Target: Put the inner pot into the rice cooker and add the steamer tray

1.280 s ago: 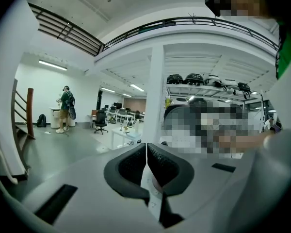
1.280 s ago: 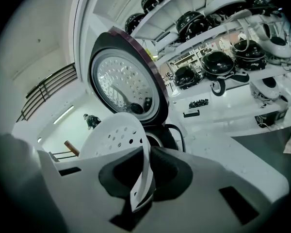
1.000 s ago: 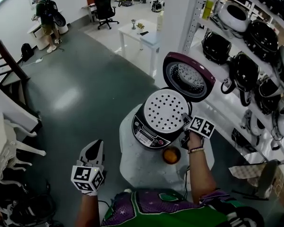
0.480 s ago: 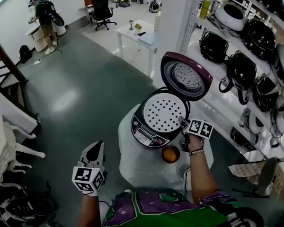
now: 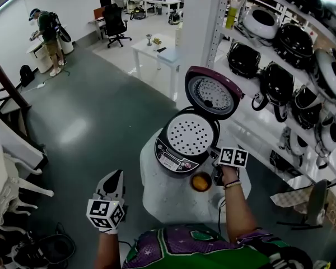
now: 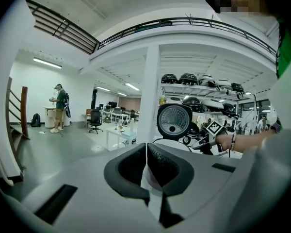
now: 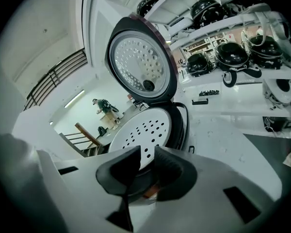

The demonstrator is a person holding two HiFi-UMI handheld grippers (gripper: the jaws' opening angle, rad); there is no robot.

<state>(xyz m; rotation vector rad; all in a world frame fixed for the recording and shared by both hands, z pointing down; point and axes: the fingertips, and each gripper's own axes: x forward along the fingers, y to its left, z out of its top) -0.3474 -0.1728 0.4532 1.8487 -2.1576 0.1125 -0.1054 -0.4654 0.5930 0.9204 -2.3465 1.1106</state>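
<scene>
Right tongs (image 7: 145,165) withdrawn from steamer tray (image 5: 189,134), closing, gapped, empty; tray flat, holes up; left tongs (image 6: 146,152) together.

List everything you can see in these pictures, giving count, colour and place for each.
rice cooker: one, black, maroon lid open, on the round table
steamer tray: one, white, perforated, atop the cooker's opening
round table: one, white, under the cooker
small bowl: one, orange-brown, on the table beside the cooker
shelf cookers: several, black, on white shelving at right
left gripper: one, grey, shut, empty, lower left
right gripper: one, grey, beside the cooker, jaws narrowly apart after closing slightly, nothing between
</scene>
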